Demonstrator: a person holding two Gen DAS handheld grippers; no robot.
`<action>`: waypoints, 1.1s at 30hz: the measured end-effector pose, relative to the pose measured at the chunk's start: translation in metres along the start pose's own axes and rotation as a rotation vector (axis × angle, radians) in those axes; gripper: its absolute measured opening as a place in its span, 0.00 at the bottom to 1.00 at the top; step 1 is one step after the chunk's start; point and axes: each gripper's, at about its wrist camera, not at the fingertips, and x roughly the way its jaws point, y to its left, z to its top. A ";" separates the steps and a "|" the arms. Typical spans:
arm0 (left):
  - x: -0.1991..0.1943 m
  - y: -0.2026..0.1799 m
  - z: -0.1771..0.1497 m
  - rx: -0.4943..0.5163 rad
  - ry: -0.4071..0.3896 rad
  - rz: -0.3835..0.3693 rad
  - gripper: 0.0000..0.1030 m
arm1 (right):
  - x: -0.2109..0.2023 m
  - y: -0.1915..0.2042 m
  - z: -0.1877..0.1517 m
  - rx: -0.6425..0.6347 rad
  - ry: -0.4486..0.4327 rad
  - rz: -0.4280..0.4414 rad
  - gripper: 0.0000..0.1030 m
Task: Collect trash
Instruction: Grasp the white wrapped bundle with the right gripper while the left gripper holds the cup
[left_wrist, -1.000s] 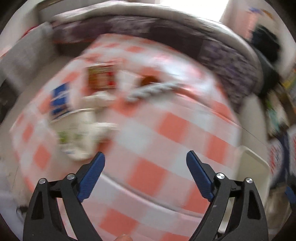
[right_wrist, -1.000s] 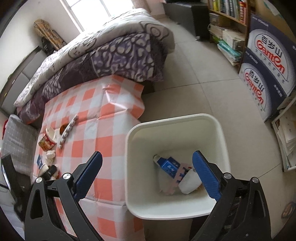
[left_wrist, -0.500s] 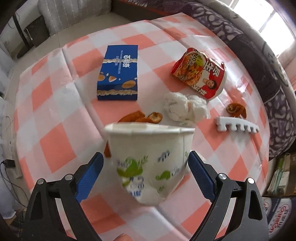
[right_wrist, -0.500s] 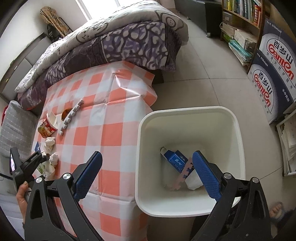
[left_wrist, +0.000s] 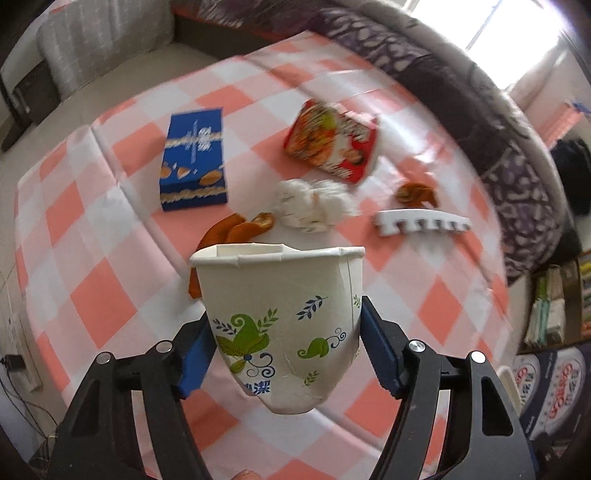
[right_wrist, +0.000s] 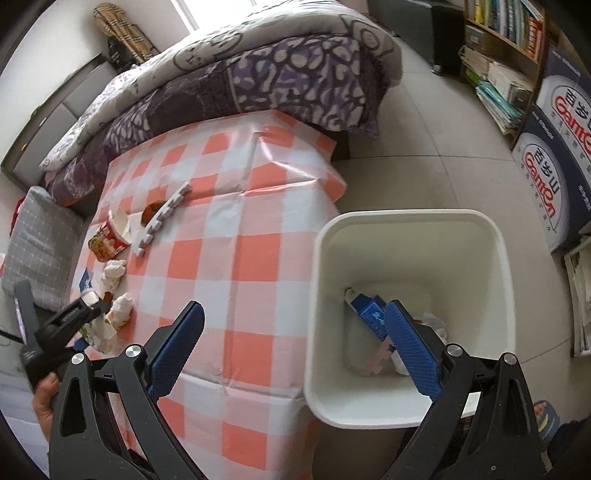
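Left wrist view: close above the checked tablecloth (left_wrist: 110, 295), angled steeply down, facing the bed (left_wrist: 480, 122). Right wrist view: higher, off the cloth's corner, over the white bin (right_wrist: 406, 221). Shared: cloth, bed, the red noodle cup (left_wrist: 332, 147) (right_wrist: 107, 240).

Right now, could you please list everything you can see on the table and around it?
paper cup: 1, white with green and blue leaf print, between the left jaws, both pads on its sides
box: 1, blue, flat on the tablecloth
noodle cup: 1, red, on its side
tissue wads: white, crumpled, mid-table
peels: orange, beside the tissues, one more farther right
foam strip: 1, white, toothed
tablecloth: orange and white check
bin: 1, white, on the floor by the table, trash inside
left gripper: closing on the paper cup
right gripper: jaws open, empty
hand: holding the left gripper
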 end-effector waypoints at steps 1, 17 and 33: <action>-0.010 -0.002 0.000 0.006 -0.008 -0.030 0.68 | 0.002 0.004 -0.001 -0.006 0.003 0.000 0.91; -0.112 0.005 0.008 0.114 -0.206 -0.133 0.68 | 0.065 0.117 -0.025 -0.179 0.075 0.048 0.91; -0.141 0.054 0.028 0.025 -0.278 -0.126 0.68 | 0.125 0.248 -0.054 -0.286 0.012 0.161 0.91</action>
